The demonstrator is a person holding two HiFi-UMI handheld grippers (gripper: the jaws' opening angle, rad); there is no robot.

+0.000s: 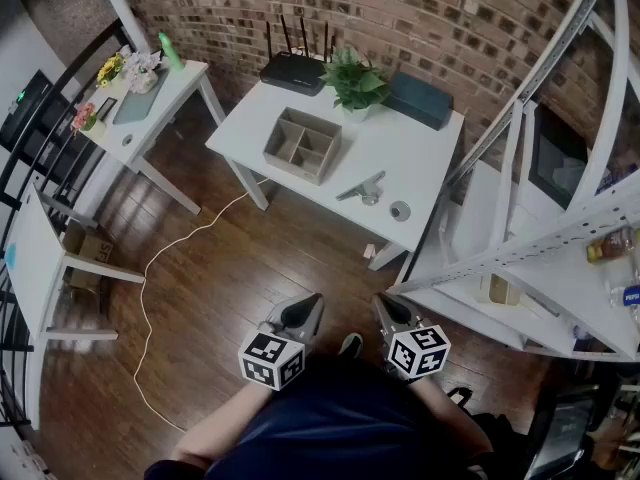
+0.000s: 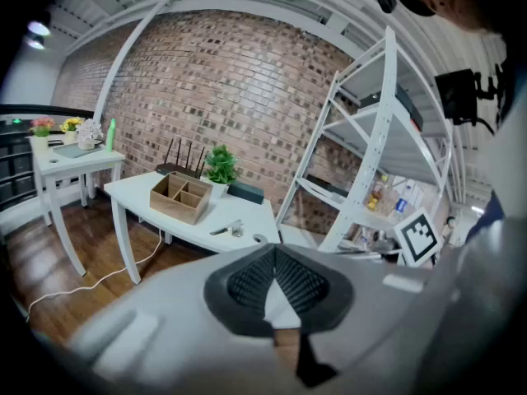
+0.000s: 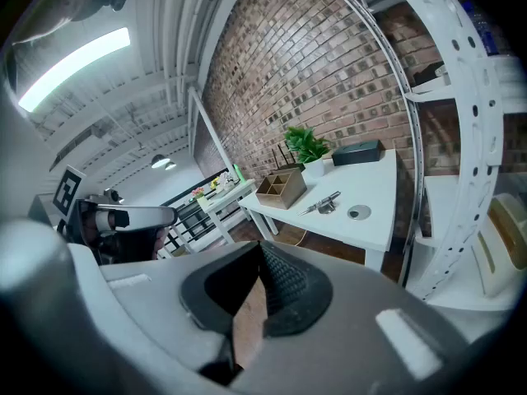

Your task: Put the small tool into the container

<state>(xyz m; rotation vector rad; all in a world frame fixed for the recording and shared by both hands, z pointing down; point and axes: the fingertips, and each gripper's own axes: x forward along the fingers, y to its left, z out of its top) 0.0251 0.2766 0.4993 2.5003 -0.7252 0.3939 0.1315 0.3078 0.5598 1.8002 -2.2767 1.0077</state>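
Observation:
The small metal tool lies on the white table, to the right of the wooden compartment container, which holds nothing. The left gripper view shows the same tool and container far ahead; the right gripper view shows the tool and container too. Both grippers hang near my body over the wood floor, well short of the table. My left gripper is shut with nothing in it. My right gripper is shut, also holding nothing.
A round grey disc lies near the tool. A potted plant, a router and a dark box line the table's back. White shelving stands right, a side table left, a white cable on the floor.

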